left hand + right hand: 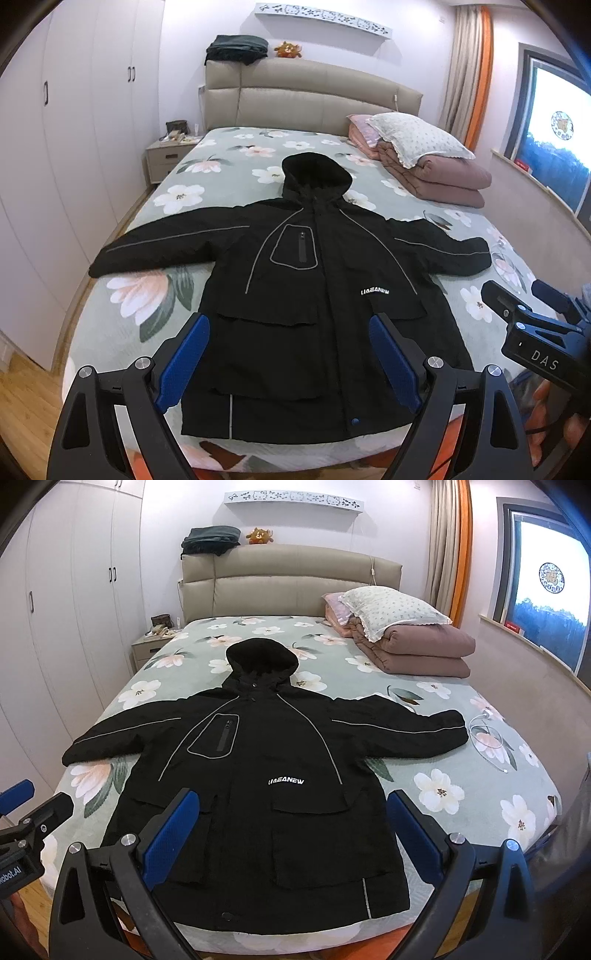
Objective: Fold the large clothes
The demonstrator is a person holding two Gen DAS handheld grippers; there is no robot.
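A large black hooded jacket (pixel 310 302) lies flat, front up, on the bed, sleeves spread to both sides and hood toward the headboard. It also shows in the right wrist view (pixel 266 794). My left gripper (pixel 290 354) is open and empty, held above the jacket's lower hem. My right gripper (pixel 293 834) is open and empty, also above the hem. The right gripper shows at the right edge of the left wrist view (pixel 517 302); the left gripper shows at the left edge of the right wrist view (pixel 33 805).
The bed (pixel 236 155) has a green floral sheet. A folded brown quilt (pixel 417 653) with pillows lies at the back right. A white cable (pixel 487 734) lies beside the right sleeve. A nightstand (pixel 166 158) and wardrobes stand on the left, a window ledge on the right.
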